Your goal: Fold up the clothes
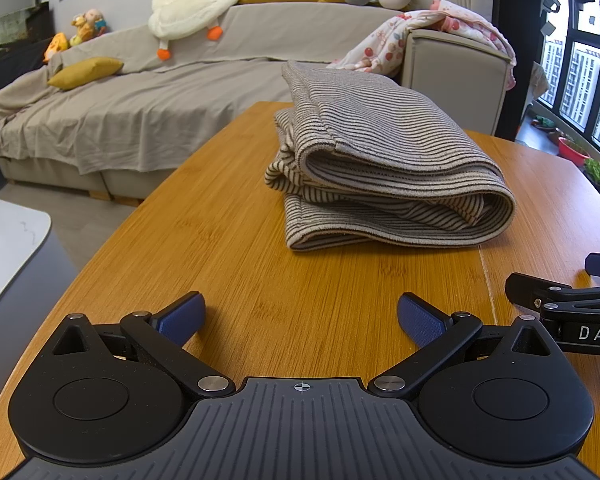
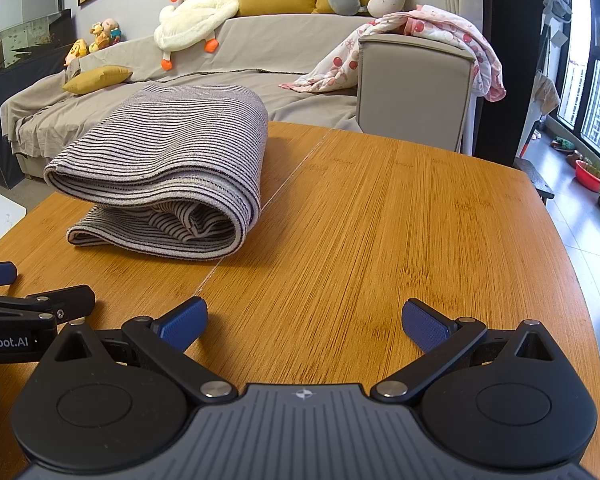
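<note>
— Where are your jaws, and the garment?

— Your left gripper [image 1: 301, 315] and right gripper [image 2: 304, 319] both stand wide apart, empty, low over the wooden table [image 1: 228, 248]. The folded striped garment [image 1: 380, 168] lies ahead of your left jaws, and ahead-left of your right ones.

— Anything unclear?

— Its inner layers are tucked out of sight, and each view's edge cuts off the neighbouring gripper.
</note>
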A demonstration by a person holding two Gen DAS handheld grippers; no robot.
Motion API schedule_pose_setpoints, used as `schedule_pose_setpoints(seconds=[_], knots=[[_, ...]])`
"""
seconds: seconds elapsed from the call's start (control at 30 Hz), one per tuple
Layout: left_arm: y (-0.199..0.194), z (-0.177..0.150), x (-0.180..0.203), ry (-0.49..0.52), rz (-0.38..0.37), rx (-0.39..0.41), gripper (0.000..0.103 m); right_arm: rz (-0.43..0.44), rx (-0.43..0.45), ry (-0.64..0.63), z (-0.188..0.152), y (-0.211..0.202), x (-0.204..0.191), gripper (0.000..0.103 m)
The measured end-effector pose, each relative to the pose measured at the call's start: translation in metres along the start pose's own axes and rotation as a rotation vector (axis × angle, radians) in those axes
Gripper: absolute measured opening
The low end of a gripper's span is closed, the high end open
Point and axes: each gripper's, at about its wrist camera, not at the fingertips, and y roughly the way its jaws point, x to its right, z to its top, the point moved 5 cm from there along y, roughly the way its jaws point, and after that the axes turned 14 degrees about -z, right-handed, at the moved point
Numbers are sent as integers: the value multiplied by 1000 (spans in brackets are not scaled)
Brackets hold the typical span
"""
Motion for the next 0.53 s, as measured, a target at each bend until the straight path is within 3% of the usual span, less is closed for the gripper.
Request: schedule_pose_setpoints(seconds=[0.43,0.53], knots=[[-3,0,0,1,-4,0,103,0,0,0,0,0,0,103],[-7,-1,-5,-19,-61,21,103,-6,-1,5,0,0,-1,103]])
